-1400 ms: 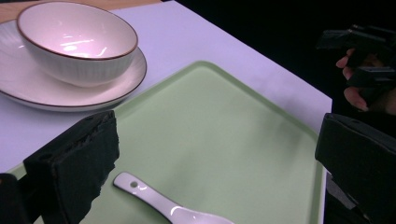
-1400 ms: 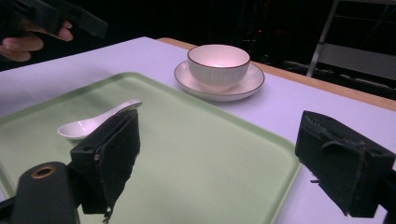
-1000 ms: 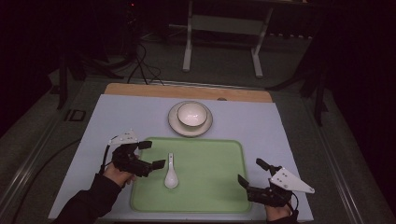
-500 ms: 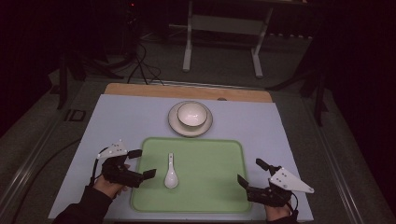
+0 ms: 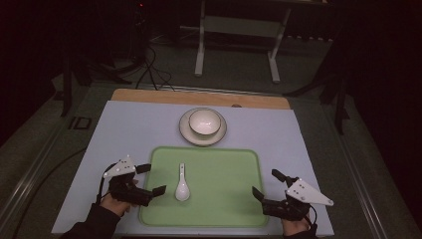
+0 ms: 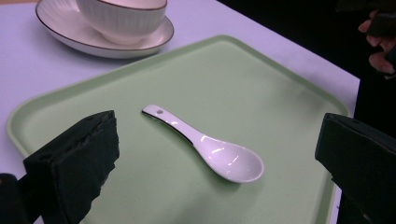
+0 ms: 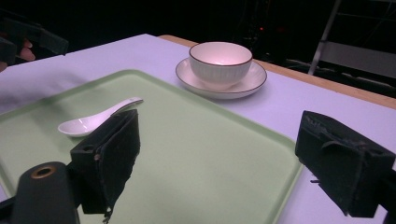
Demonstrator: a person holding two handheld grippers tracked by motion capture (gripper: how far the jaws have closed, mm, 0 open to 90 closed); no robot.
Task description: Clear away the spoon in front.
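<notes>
Fingers [image 6: 70, 163] gape wide and empty on both grippers; left gripper [image 5: 149, 180] should square up across the white spoon [image 5: 182, 184] handle.

Right gripper [image 7: 215, 158]: jaws wide apart, nothing between them, over the near right of a green tray [image 7: 224, 154]. Spoon [image 7: 95, 117] lies on the tray's left. Bowl [image 7: 220, 59] sits on a saucer [image 7: 247, 84] beyond, on the table [image 7: 303, 107].

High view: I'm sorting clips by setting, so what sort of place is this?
Probably a lab or studio set up for recording, not a dining room: a table with a pale cover in a dark room, loose cables on the floor behind it, and a bare metal stand.
</notes>
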